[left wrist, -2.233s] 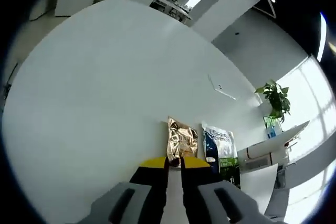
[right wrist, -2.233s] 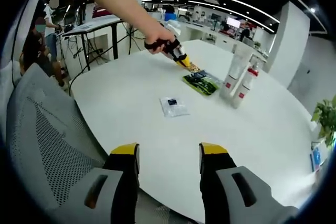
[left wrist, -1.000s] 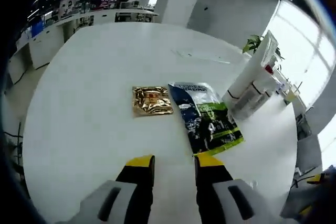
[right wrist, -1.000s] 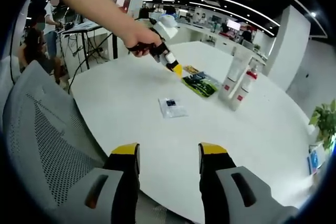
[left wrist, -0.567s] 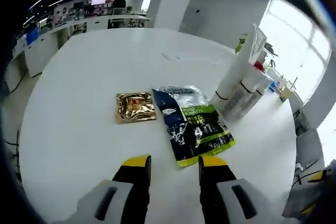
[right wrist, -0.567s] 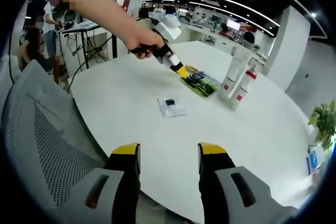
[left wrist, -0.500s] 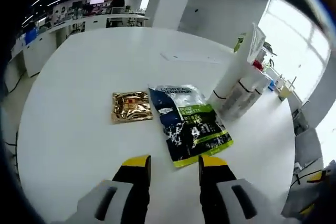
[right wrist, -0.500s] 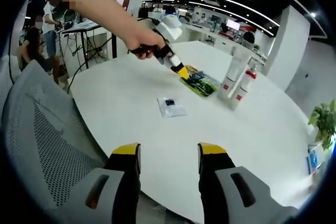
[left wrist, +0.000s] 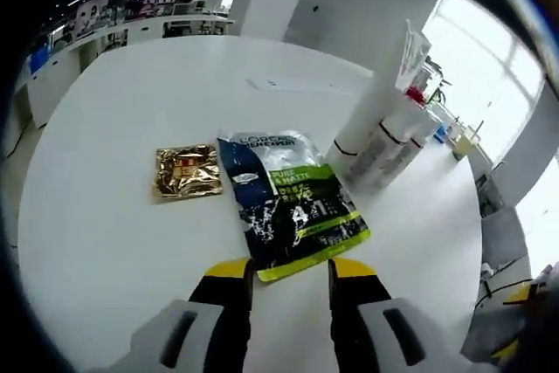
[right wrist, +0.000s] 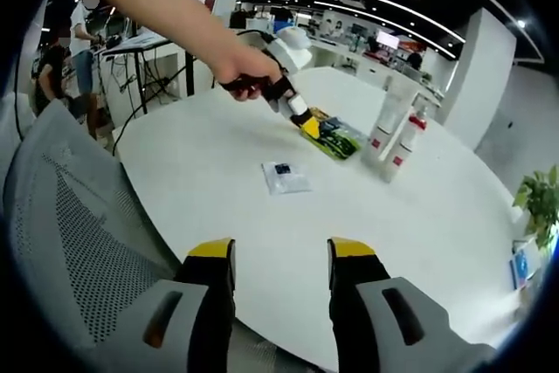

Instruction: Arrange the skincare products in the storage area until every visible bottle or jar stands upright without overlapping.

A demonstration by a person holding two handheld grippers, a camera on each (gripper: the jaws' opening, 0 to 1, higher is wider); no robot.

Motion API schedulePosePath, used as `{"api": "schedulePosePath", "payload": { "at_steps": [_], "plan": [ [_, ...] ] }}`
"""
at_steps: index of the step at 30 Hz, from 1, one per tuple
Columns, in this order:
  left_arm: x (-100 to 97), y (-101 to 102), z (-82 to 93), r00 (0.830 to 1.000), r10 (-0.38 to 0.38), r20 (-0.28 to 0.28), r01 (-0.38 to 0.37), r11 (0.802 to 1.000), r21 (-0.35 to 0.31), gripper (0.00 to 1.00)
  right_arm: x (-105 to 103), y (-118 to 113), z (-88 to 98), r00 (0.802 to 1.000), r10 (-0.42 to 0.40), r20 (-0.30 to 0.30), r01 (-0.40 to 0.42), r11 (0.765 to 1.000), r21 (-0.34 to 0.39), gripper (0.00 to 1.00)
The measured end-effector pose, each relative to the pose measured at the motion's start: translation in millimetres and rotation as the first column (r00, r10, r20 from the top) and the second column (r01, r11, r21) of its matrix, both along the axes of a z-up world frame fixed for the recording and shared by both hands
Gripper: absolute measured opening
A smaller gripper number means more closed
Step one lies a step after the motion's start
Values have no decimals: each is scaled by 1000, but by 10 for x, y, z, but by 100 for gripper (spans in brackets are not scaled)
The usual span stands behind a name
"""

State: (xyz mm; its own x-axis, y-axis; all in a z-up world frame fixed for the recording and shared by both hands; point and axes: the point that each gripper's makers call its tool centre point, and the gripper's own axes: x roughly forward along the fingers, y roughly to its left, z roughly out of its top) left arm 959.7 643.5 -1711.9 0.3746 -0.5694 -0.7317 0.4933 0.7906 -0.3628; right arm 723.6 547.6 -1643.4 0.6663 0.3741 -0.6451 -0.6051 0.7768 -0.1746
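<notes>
1. Here, in the left gripper view, the left gripper [left wrist: 288, 270] hangs low over the white surface [left wrist: 105, 233], its yellow-tipped jaws spread apart with nothing between them.
2. Its tips sit right at the near edge of a dark blue and green pouch [left wrist: 290, 203] lying flat on the surface; whether they touch the pouch is hard to judge from this angle.
3. Just beside the pouch lies a small gold sachet [left wrist: 186, 170], also flat and apart from it.
4. Past the pouch stand a tall white tube [left wrist: 377, 98] and, close beside it, a white bottle with a red top [left wrist: 390, 141], both upright and seemingly touching each other.
5. In the right gripper view, the right gripper [right wrist: 272, 252] is held level above the near edge of the surface, jaws parted wide and empty, well apart from all the products.
6. A person's bare arm reaches in from the upper left of that view, the hand [right wrist: 244, 67] wrapped round the left gripper's handle, which slopes downward so that its tips point at the pouch.
7. A small clear sachet with a dark label [right wrist: 285, 176] lies alone on the surface between the right gripper and the pouch.
8. A grey mesh chair back [right wrist: 79, 242] sits at the lower left of that view.
</notes>
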Motion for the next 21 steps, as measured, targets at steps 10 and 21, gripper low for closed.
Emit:
{"api": "schedulePosePath", "payload": {
  "at_steps": [10,21],
  "plan": [
    [-63,3,0,1000,-3,-13,3,1000,1,37,4,-5,6,1000,-3,4,3,1000,-2,39],
    [-625,-97,121,943,-314,112,314,949,11,42,12,2,33,1000,-1,17,1,1000,3,40]
  ]
}}
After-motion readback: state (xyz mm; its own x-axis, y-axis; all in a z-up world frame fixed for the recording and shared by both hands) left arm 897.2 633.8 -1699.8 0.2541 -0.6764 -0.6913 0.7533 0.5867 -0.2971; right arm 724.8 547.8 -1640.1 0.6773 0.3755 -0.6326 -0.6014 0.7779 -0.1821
